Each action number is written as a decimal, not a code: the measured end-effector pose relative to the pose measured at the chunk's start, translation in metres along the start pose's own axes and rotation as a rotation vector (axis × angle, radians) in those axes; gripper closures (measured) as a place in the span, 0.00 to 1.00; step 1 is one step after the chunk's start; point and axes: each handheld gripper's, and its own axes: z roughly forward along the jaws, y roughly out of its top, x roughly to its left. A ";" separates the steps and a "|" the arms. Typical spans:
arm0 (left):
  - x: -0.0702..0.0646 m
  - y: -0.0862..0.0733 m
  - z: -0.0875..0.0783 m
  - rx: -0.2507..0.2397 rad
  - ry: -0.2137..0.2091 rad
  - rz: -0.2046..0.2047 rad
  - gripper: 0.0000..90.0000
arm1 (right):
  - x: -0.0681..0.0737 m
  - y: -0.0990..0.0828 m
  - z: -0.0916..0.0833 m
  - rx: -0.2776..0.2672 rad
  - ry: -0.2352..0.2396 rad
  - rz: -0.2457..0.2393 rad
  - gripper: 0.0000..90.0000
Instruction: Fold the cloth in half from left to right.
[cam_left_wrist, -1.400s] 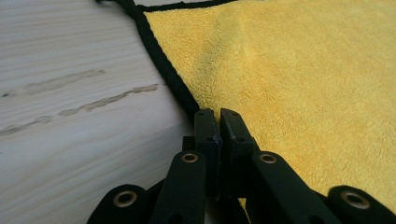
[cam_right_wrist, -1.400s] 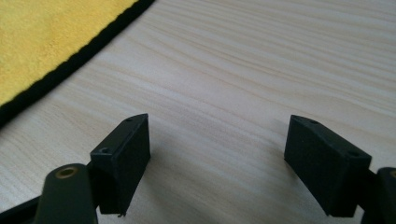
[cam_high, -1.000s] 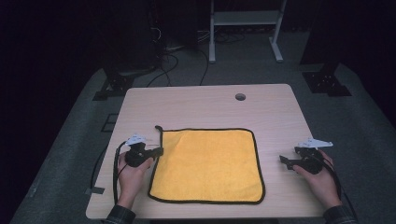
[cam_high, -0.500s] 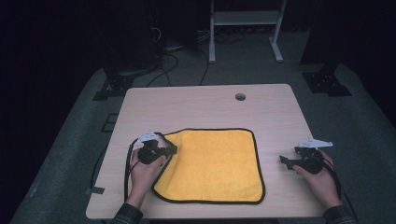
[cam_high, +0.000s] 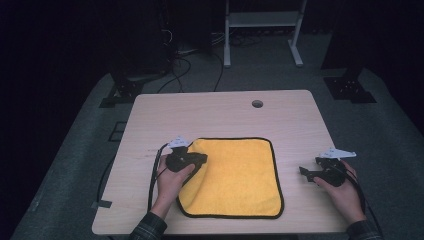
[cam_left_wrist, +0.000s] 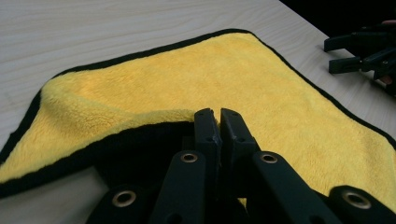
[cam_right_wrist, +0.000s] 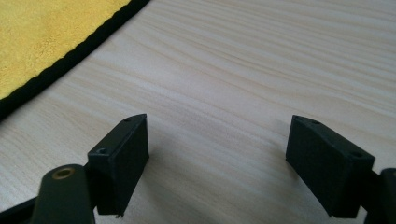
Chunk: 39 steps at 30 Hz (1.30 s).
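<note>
Left gripper (cam_high: 199, 161) pinches the cloth (cam_high: 240, 175) by its left edge, lifted and curling inward. Fold barely begun; most lies flat. Right gripper (cam_high: 306, 173) rests spread, apart.

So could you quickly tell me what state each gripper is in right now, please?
Left gripper: shut on the yellow cloth, pinching its left edge.
Right gripper: open, holding nothing, over the bare table.
</note>
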 end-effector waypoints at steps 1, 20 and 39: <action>-0.001 0.001 0.002 0.002 -0.002 0.004 0.95 | 0.000 0.000 0.000 0.000 0.000 0.000 0.22; -0.029 0.023 0.051 0.026 -0.093 0.050 0.95 | 0.000 0.000 0.000 0.001 0.002 -0.002 0.22; -0.063 0.033 0.096 0.074 -0.186 0.105 0.95 | 0.000 0.000 0.000 0.001 0.001 -0.002 0.22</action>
